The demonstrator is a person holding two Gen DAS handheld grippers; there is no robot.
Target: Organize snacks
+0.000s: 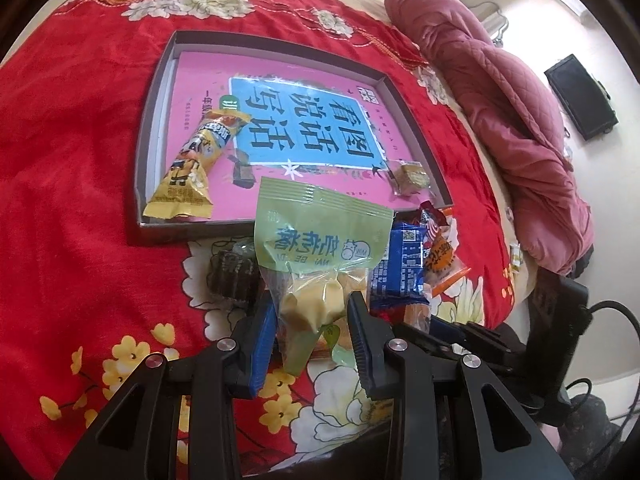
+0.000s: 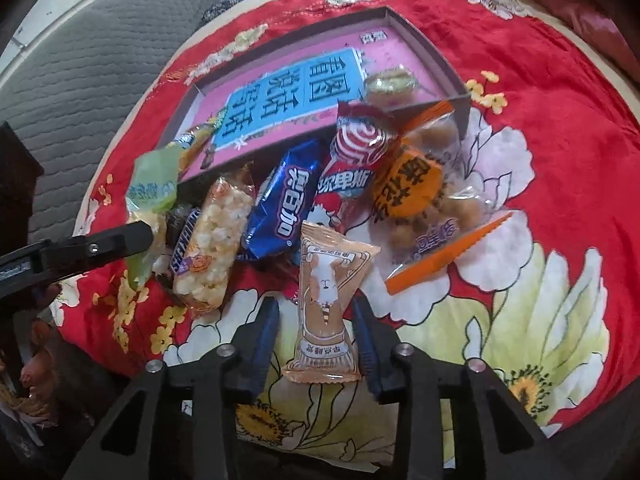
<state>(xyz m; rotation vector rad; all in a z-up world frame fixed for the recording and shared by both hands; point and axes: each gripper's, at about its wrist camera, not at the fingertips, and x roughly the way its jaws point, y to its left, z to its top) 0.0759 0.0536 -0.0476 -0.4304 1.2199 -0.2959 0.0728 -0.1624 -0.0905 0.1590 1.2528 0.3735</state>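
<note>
A red flowered blanket [image 1: 80, 160] is spread under a box [image 1: 148, 152]. A green pack [image 1: 320, 248] is pinched by the left gripper [image 1: 312, 320], an orange pack [image 2: 328, 312] by the right gripper [image 2: 316, 320], likely for boxing.

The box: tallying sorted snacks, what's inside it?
Inside the box: a pink book, a yellow snack pack and a small wrapped sweet. Anything beneath the book is hidden.

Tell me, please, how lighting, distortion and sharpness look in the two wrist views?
Left wrist: strong fisheye bend curves the tray walls; daylight washes out the upper-right room; green packet is sharp. Right wrist: same bulge, dark corners, softer light; orange packet is crisp.
</note>
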